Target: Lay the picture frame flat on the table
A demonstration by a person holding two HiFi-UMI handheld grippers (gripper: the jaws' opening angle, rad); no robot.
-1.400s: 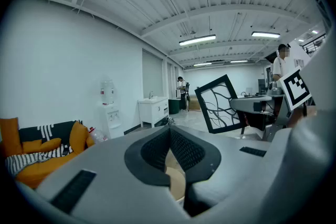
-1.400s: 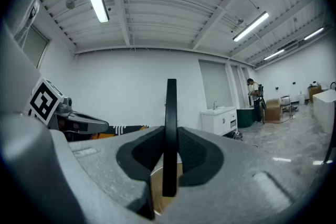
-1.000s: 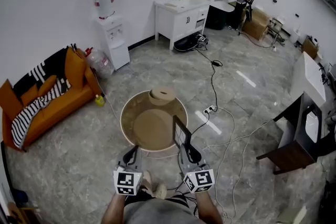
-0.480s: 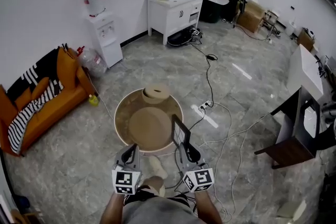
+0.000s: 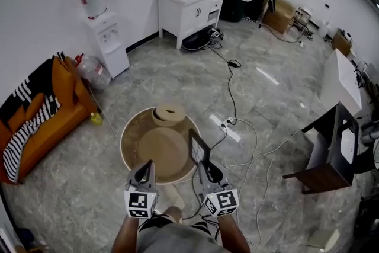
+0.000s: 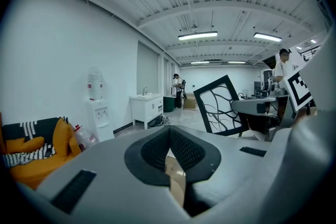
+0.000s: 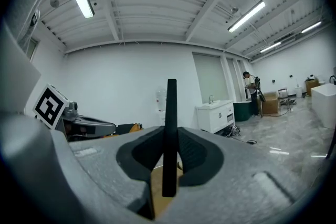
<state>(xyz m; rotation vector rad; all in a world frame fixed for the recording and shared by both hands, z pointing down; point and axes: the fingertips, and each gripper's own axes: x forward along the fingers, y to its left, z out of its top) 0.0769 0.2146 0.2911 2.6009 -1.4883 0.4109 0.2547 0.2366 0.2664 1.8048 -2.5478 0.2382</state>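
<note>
Nearest the person, the right hand-held gripper [image 5: 205, 167] has its jaws closed on the lower part of the picture frame [image 5: 198, 151]. The right gripper view shows the dark frame [image 7: 169, 134] edge-on and upright, pinched between the pads. The left hand-held gripper [image 5: 145, 170] is level with it and to its left, its jaws together with nothing between them [image 6: 169, 144]. From there the frame [image 6: 220, 105] shows as a black border round a branching pattern, tilted a little. The frame hangs just above the near right edge of the round surface [image 5: 157, 148], not yet touching it. The grip is narrow and sits low on a tall, thin thing, so the frame could swing on the pads. The best course is probably to carry it slowly over the bare middle, set its bottom edge down first, then tip it over gently. The empty left hand-held gripper could steady the top edge as it goes down. Release should wait until the frame lies fully flat. A round tan thing [image 5: 169, 114] sits at the far edge of the surface, so the frame should come down short of it.
</note>
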